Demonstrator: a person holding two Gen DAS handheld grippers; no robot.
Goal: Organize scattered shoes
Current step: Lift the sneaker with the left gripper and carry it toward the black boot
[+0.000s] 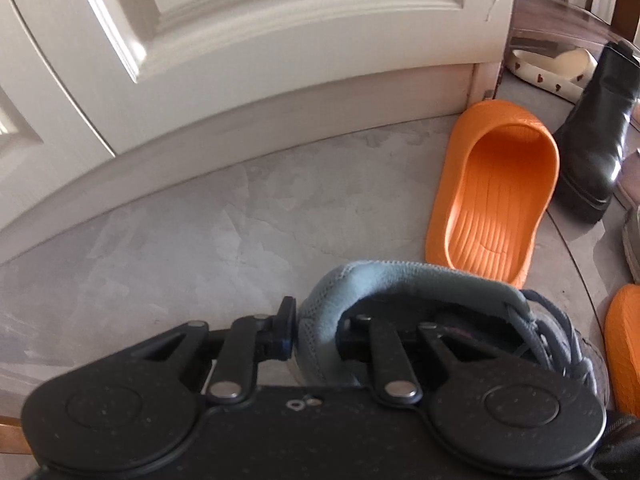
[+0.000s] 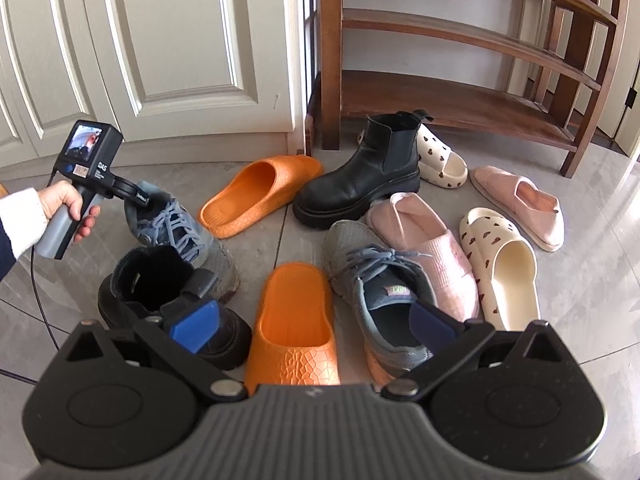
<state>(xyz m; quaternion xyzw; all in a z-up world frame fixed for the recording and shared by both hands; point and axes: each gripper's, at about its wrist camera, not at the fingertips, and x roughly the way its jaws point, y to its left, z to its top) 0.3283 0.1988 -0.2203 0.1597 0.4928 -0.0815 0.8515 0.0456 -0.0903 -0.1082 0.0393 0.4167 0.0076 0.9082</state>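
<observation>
Beside the wooden shoe rack (image 2: 460,92), shoes lay scattered on the grey floor (image 1: 168,240). Near the white door, the left gripper (image 1: 316,332) pinched the blue-grey sneaker (image 1: 400,300) by its heel collar (a soft hold; lift it slowly, level). The right gripper (image 2: 312,320) hovered wide, holding nothing.

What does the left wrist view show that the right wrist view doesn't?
Only the left wrist view shows the grip up close: the left gripper has one finger outside and one inside the heel collar of the grey-blue sneaker. Only the right wrist view shows the open right gripper, the wooden shoe rack, the second sneaker, the pink slippers and a second black boot. Both show the held sneaker, both orange slides, the upright black boot, a heart-print slide and the white door.
</observation>
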